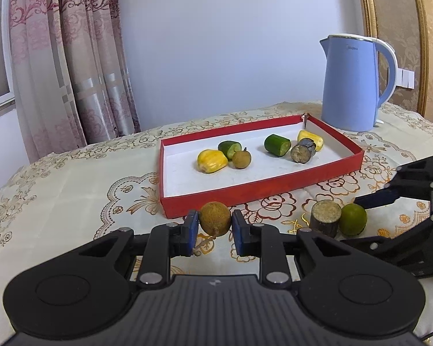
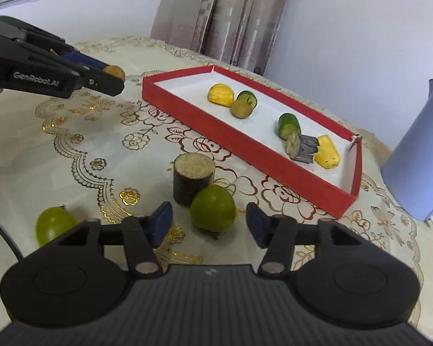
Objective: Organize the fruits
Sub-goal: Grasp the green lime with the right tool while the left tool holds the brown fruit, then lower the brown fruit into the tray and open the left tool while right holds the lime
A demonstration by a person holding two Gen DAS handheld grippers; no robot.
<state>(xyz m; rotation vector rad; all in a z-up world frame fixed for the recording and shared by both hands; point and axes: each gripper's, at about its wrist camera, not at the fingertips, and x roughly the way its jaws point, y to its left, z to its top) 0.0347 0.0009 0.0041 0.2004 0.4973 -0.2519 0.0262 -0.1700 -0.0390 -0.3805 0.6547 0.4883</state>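
Observation:
My left gripper (image 1: 215,224) is shut on a brown longan (image 1: 215,219) just in front of the red tray (image 1: 262,191); it also shows in the right wrist view (image 2: 114,72). The tray holds yellow fruit pieces (image 1: 211,160), cucumber chunks (image 1: 277,145), another longan (image 1: 241,159) and a dark sugarcane piece (image 1: 302,150). My right gripper (image 2: 209,223) is open, its pads on either side of a green lime (image 2: 213,208), apart from it. A sugarcane stub (image 2: 192,178) stands upright just behind the lime. A green grape (image 2: 54,225) lies at left.
A blue electric kettle (image 1: 350,83) stands behind the tray's far right corner. The table carries a cream floral cloth (image 1: 72,201). A curtain (image 1: 66,57) hangs at the back left.

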